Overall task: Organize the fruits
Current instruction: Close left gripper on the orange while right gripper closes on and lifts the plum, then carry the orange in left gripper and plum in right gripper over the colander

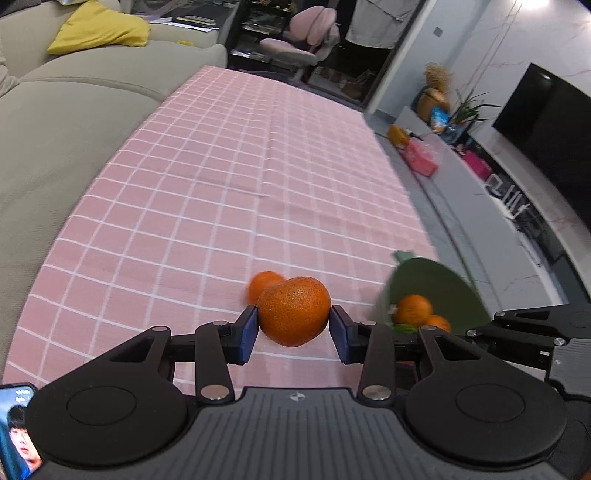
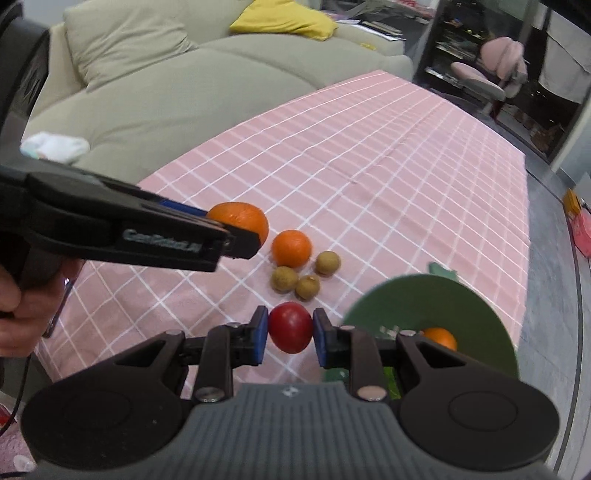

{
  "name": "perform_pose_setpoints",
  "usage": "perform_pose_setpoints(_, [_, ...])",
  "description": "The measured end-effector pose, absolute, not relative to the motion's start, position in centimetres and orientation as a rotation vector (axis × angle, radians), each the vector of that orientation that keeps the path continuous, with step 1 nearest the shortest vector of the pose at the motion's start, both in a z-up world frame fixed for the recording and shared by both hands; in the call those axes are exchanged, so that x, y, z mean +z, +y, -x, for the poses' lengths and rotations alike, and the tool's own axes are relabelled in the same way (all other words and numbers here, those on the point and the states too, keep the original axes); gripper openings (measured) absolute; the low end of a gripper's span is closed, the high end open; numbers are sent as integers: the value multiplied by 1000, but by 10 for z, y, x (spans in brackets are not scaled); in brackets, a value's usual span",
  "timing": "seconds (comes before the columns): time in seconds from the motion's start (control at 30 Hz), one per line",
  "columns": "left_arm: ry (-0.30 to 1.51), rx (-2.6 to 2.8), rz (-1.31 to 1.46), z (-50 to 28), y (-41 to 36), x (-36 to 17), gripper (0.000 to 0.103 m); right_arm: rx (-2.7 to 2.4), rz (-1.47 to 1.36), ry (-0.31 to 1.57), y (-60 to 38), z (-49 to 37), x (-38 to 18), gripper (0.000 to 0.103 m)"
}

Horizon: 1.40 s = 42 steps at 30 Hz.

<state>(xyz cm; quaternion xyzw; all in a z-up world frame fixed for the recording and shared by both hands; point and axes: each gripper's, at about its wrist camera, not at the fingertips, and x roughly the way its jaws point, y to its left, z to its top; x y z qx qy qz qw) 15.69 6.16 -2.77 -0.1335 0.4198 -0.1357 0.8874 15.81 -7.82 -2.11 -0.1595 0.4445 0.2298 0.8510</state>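
Observation:
My left gripper (image 1: pixel 293 325) is shut on a large orange mandarin (image 1: pixel 293 310), lifted above the pink checked tablecloth (image 1: pixel 221 166); the same mandarin (image 2: pixel 240 219) shows in the right wrist view, held by the left gripper's black fingers (image 2: pixel 236 240). My right gripper (image 2: pixel 290 330) is shut on a small red fruit (image 2: pixel 290 326). On the cloth lie another mandarin (image 2: pixel 291 248) and three small brown round fruits (image 2: pixel 303 277). A green bowl (image 2: pixel 461 306) at the right holds mandarins (image 1: pixel 413 310).
A beige sofa (image 2: pixel 166 85) with a yellow cushion (image 2: pixel 288 18) runs along the table's far left side. A hand (image 2: pixel 22 302) grips the left tool. A phone (image 1: pixel 16 428) lies at the lower left. A pink chair (image 1: pixel 295 40) and a TV (image 1: pixel 546 136) stand beyond.

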Motion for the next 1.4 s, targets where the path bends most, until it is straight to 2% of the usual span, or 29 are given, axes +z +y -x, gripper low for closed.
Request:
perform_pose_setpoints(0.23, [871,-354,246,-148,27,-11,47,401,297,910,-124,-146,0,22])
perform_pose_setpoints(0.6, [900,-459,146,-159,-43,0,47,285,265,905,-188,-151,0,22])
perform_pose_setpoints(0.87, [974,-504,84,-180,-84,-18,47,244,254,948,-217,-168,-19,22])
perform_pose_setpoints(1.4, [1090,-532,37,-203,-110,-50,47,218,255,1034,-229,-195,-66,22])
